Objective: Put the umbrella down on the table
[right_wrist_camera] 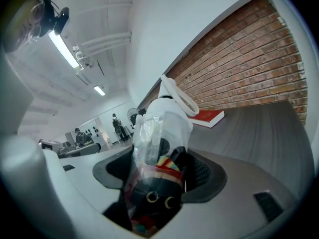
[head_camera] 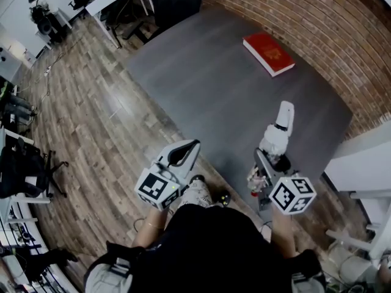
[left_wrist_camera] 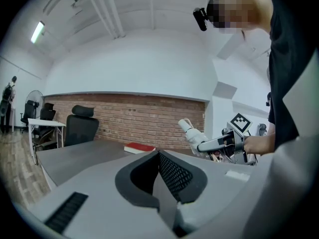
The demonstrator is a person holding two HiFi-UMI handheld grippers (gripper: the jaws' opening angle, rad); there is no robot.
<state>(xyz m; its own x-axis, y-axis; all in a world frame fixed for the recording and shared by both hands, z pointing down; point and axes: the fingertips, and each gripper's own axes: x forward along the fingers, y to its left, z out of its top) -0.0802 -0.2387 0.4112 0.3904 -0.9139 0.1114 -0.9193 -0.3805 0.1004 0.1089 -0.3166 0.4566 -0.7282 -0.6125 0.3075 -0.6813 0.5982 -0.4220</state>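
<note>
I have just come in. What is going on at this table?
A person holds a gripper in each hand beside a grey table. The right gripper is clamped on a folded umbrella in a clear plastic sleeve, its white handle pointing out over the table; it is not yet laid down. The left gripper is shut and empty. A red book lies farther along the table.

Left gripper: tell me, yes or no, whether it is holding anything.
No, the left gripper has its jaws closed on each other, nothing between them; the umbrella is in the right gripper.
</note>
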